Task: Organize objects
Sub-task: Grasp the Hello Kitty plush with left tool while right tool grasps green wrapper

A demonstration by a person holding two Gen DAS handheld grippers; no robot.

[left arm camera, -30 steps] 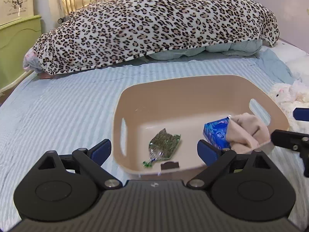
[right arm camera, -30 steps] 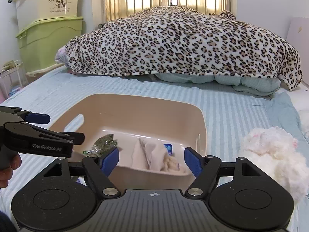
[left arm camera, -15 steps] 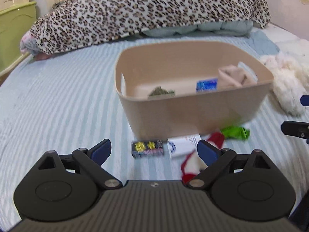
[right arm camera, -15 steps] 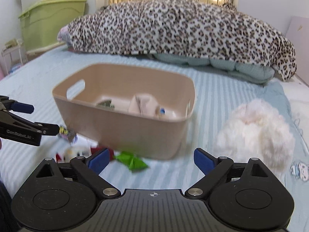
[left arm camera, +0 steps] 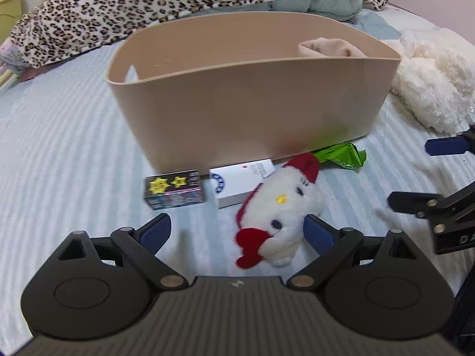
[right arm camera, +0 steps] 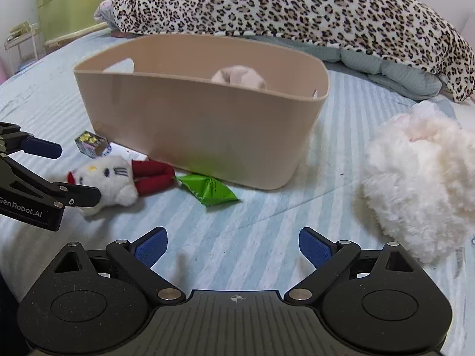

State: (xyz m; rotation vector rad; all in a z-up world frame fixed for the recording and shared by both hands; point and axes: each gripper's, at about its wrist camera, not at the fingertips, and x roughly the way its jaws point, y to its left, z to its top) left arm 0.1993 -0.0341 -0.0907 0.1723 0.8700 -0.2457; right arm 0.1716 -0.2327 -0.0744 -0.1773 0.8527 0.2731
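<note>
A beige plastic bin [left arm camera: 252,95] stands on the striped bed, with a beige cloth [left arm camera: 329,48] showing above its rim. In front of it lie a small dark box with yellow stars [left arm camera: 174,189], a white box [left arm camera: 242,182], a white and red plush cat [left arm camera: 282,207] and a green packet [left arm camera: 341,155]. My left gripper [left arm camera: 237,233] is open, low over the bed, with the plush between its fingers. My right gripper [right arm camera: 233,246] is open and empty above bare sheet, in front of the bin [right arm camera: 202,115]. The plush [right arm camera: 112,175] and the green packet [right arm camera: 212,190] also show in the right wrist view.
A fluffy white plush [right arm camera: 421,184] lies to the right of the bin. A leopard-print blanket [right arm camera: 282,6] is heaped behind it. Green storage boxes [right arm camera: 74,3] stand at the far left, beyond the bed's edge.
Both grippers have dropped from above the bin to bed level in front of it. The loose things on the sheet came into view, and the plush now sits between my left fingers.
</note>
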